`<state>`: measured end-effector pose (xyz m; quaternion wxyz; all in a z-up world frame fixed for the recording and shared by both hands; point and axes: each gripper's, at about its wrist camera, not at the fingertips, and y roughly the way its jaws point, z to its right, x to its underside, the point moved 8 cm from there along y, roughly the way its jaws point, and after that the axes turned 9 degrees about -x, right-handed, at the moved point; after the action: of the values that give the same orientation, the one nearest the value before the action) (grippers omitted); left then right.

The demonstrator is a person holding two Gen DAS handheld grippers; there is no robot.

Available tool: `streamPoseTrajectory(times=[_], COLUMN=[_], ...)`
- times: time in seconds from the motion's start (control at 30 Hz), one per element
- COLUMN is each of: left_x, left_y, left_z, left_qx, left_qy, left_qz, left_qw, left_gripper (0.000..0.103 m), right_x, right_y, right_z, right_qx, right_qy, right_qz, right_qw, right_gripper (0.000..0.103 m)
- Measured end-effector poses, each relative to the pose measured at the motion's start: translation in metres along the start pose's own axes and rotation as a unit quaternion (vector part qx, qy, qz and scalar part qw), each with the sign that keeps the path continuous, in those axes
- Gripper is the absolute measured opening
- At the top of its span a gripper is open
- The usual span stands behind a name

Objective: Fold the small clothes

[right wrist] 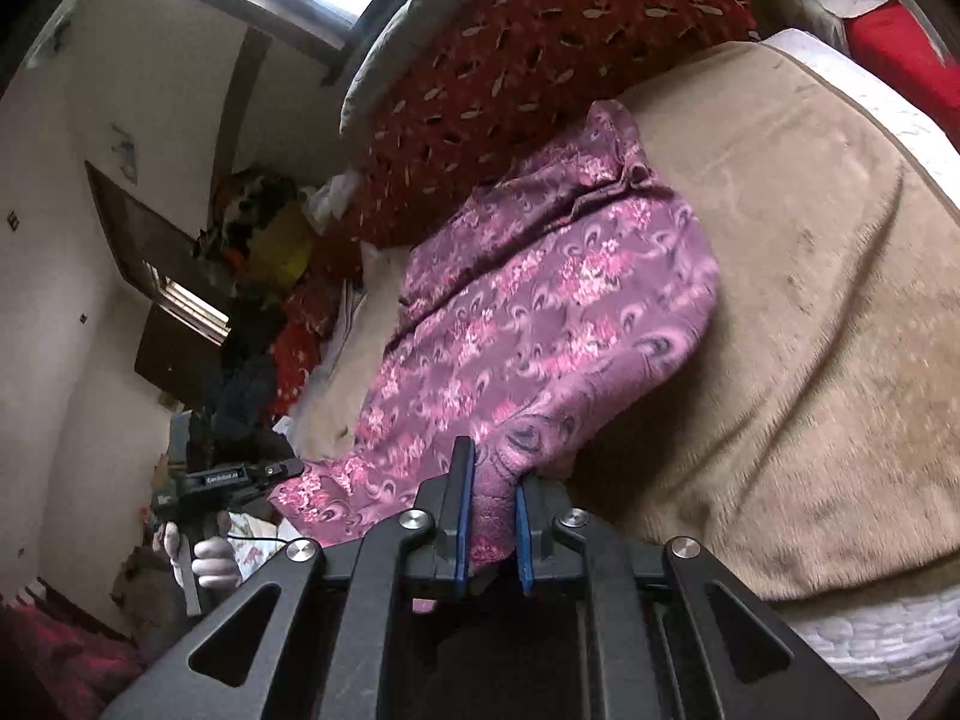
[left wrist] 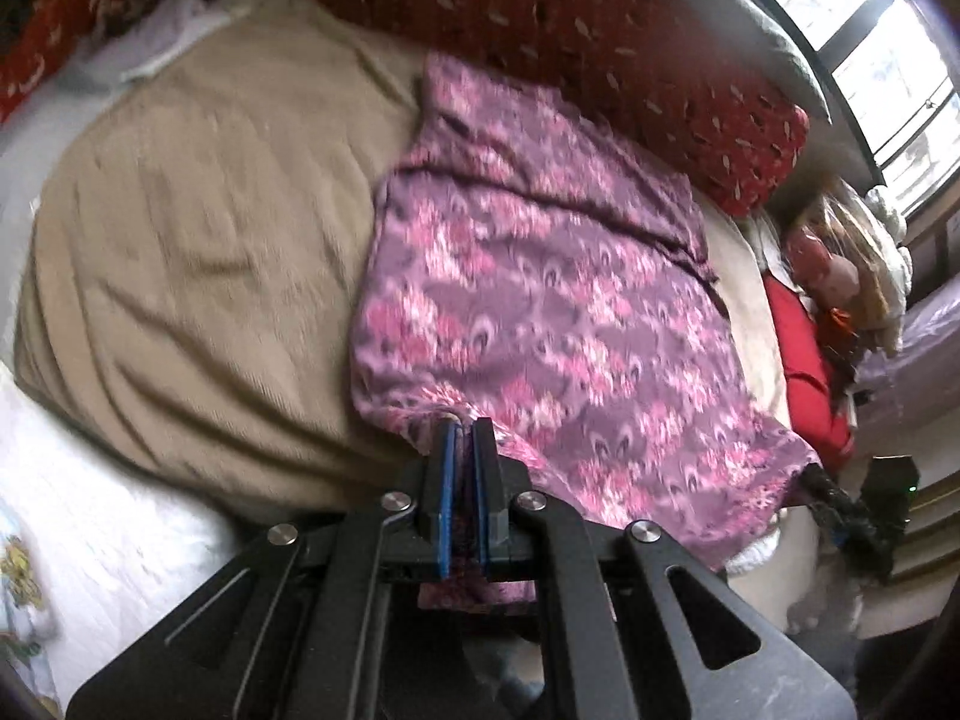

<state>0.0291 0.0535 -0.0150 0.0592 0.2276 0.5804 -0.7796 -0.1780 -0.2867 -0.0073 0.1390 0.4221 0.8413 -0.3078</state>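
Note:
A purple garment with a pink flower print lies spread on a tan blanket. My left gripper is shut on the garment's near edge, cloth pinched between its blue pads. In the right wrist view the same garment lies partly doubled over, and my right gripper is shut on a bunched corner of it. The left gripper shows at the garment's far left edge in the right wrist view, held by a gloved hand. The right gripper shows at the garment's right corner in the left wrist view.
A dark red patterned cushion lies behind the garment, also in the right wrist view. A pile of red and mixed clothes sits at the blanket's right end. A white quilt lies under the blanket. A window is behind.

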Motion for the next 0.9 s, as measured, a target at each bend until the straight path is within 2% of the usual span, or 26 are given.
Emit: streamPoseTrajectory(times=[0.17,0.43,0.63,0.77,0.9], left_x=[-0.023,-0.058,-0.104,-0.146,-0.184], left_y=[0.006,0.025,0.053,0.076,0.095], left_z=[0.004,0.005,-0.009,-0.018,-0.018], left_qx=[-0.014,-0.013,0.041,0.049,0.049], left_qy=[0.006,-0.014,-0.101,-0.15,-0.173], left_qz=[0.017,0.003,-0.039,-0.043,-0.039], left_qw=[0.9997,0.9998,0.9933,0.9866,0.9829], left_gripper=[0.004,0.004,0.003,0.001,0.001], right_x=[-0.025,-0.069,-0.109,-0.144,-0.179], right_y=[0.016,0.051,0.078,0.09,0.104], right_z=[-0.002,0.0,0.015,0.032,0.053], right_qx=[-0.003,-0.014,-0.019,-0.026,-0.024], right_qy=[-0.004,-0.008,0.007,0.03,0.05], right_qz=[0.001,0.008,0.022,0.048,0.07], right_qw=[1.0,1.0,1.0,0.998,0.996], right_gripper=[0.011,0.011,0.011,0.011,0.011])
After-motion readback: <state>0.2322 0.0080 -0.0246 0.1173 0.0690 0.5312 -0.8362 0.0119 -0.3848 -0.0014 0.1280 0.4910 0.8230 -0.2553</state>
